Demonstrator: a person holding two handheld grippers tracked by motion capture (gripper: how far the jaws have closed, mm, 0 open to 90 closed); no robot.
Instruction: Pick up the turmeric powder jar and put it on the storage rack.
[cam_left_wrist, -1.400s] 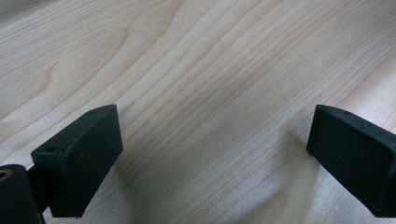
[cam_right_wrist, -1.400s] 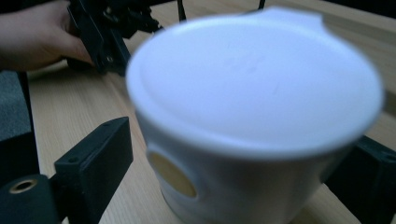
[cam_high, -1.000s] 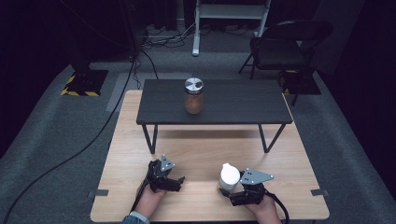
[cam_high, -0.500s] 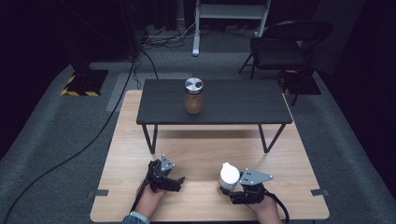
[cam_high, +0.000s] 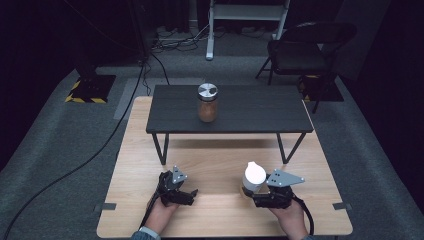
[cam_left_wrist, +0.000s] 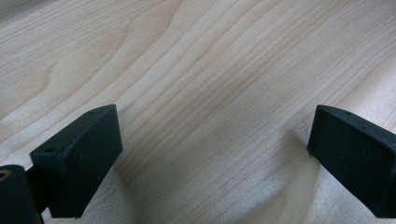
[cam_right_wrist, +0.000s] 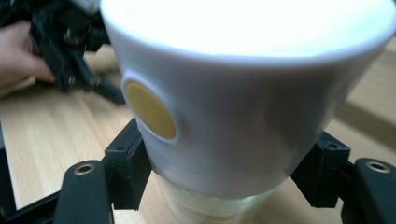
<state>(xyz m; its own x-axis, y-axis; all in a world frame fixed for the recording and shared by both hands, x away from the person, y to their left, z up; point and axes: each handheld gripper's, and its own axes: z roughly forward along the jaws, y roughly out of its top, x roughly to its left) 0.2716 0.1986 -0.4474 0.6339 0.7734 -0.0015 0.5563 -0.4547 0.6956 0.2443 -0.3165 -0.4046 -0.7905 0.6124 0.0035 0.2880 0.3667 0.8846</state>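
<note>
The right hand-held gripper (cam_high: 251, 192) is clenched on a shaker (cam_high: 254, 176), a white-capped container with a clear glass body. In the right gripper view the two black jaws press its sides just below the white cap (cam_right_wrist: 243, 93), where the wide cap flares over the narrower glass; a grip there probably keeps the shaker from slipping down through the pads. A yellow dot (cam_right_wrist: 149, 109) on the cap's wall faces the camera. The shaker stands upright in the grip, near the front edge of the counter (cam_high: 220, 175), toward its right corner. Whether its base touches the wood I cannot tell.

The left hand-held gripper (cam_high: 189, 196) is released, its jaws spread wide with nothing between them; the left gripper view looks past them straight down at bare wood grain. It sits low near the front edge, left of centre, well apart from the shaker, most likely parked out of the way while the right hand does the work.

A low dark shelf (cam_high: 230, 107) on thin legs stands across the back half of the counter. A jar (cam_high: 207, 102) with a metal lid and brownish contents stands on it, left of its middle. That the shaker is held upright and the shelf has room to the jar's right suggests it may be headed up there.
</note>
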